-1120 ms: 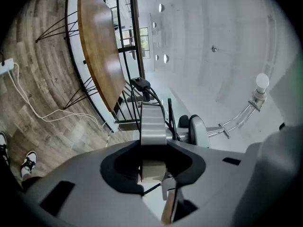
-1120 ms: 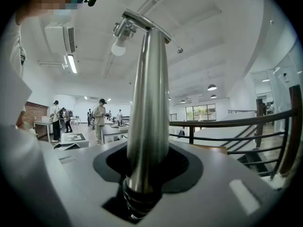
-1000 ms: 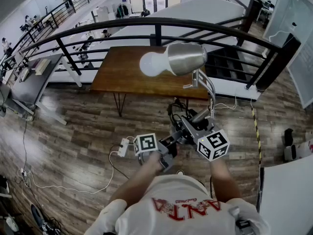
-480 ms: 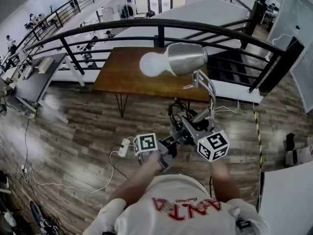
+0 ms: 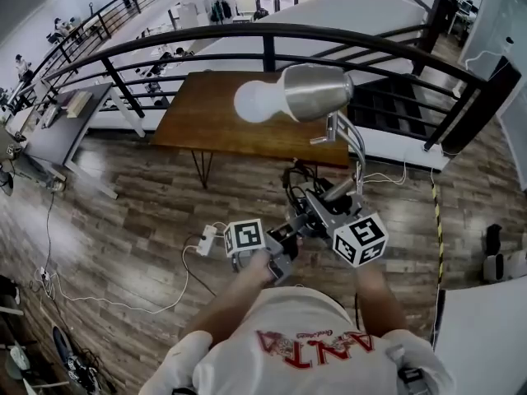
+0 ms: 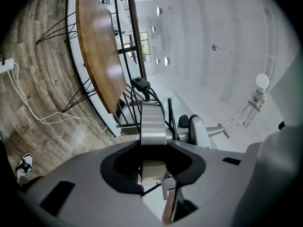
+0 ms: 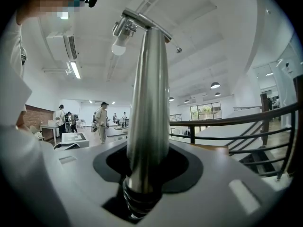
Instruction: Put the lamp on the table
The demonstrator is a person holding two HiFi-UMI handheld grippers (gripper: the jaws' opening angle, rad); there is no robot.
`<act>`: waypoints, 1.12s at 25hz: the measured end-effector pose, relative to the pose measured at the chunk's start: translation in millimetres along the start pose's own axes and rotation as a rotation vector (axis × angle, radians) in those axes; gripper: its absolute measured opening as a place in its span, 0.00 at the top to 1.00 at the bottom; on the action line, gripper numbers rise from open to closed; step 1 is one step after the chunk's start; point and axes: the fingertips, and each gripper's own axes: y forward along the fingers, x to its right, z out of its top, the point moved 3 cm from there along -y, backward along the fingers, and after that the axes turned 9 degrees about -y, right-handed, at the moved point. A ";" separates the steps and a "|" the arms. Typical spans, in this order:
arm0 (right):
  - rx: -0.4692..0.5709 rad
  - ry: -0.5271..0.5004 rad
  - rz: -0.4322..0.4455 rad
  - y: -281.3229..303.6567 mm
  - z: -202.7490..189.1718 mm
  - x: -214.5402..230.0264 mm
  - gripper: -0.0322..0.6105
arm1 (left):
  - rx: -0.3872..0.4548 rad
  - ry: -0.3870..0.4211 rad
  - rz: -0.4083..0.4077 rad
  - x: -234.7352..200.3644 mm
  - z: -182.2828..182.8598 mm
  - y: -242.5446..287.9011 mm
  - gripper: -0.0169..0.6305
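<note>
A silver lamp is carried in the air by both grippers. In the head view its shade (image 5: 317,93) and white bulb (image 5: 258,102) hang above the brown wooden table (image 5: 206,126). My left gripper (image 5: 284,241) is shut on the lamp's flat silver base piece (image 6: 152,124), where a black cable (image 6: 142,85) plugs in. My right gripper (image 5: 333,212) is shut on the lamp's tapered silver stem (image 7: 147,103). The bulb (image 7: 119,45) shows above that stem. The curved arm and the bulb (image 6: 262,82) appear at the right of the left gripper view.
A black railing (image 5: 272,35) runs behind the table. On the wood floor lie a white power strip (image 5: 206,239) and its cable. A grey desk (image 5: 58,130) stands at left, a white surface (image 5: 486,336) at lower right. People stand far off (image 7: 102,119).
The head view has drifted a little, so the table and grippers sit slightly higher in it. Both grips on the lamp are unchanged.
</note>
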 end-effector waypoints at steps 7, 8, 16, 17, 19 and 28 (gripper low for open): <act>-0.012 -0.004 0.030 3.1 -17.0 30.9 0.69 | 0.030 -0.027 0.001 -13.3 4.7 33.0 0.77; -0.016 -0.001 0.032 4.9 -19.9 34.2 0.69 | 0.030 -0.031 0.005 -15.5 6.4 35.9 0.77; -0.031 0.024 0.015 39.0 -33.0 77.3 0.69 | 0.009 -0.051 0.013 -24.4 48.1 69.3 0.77; -0.033 0.023 0.009 45.4 -32.6 83.7 0.69 | 0.002 -0.054 0.011 -23.7 55.9 74.0 0.77; -0.037 0.021 -0.004 59.0 -31.4 95.0 0.69 | -0.011 -0.059 0.009 -22.8 72.4 82.1 0.77; -0.061 0.023 -0.054 150.1 -18.4 134.9 0.69 | -0.070 -0.080 -0.003 -14.5 173.1 98.5 0.77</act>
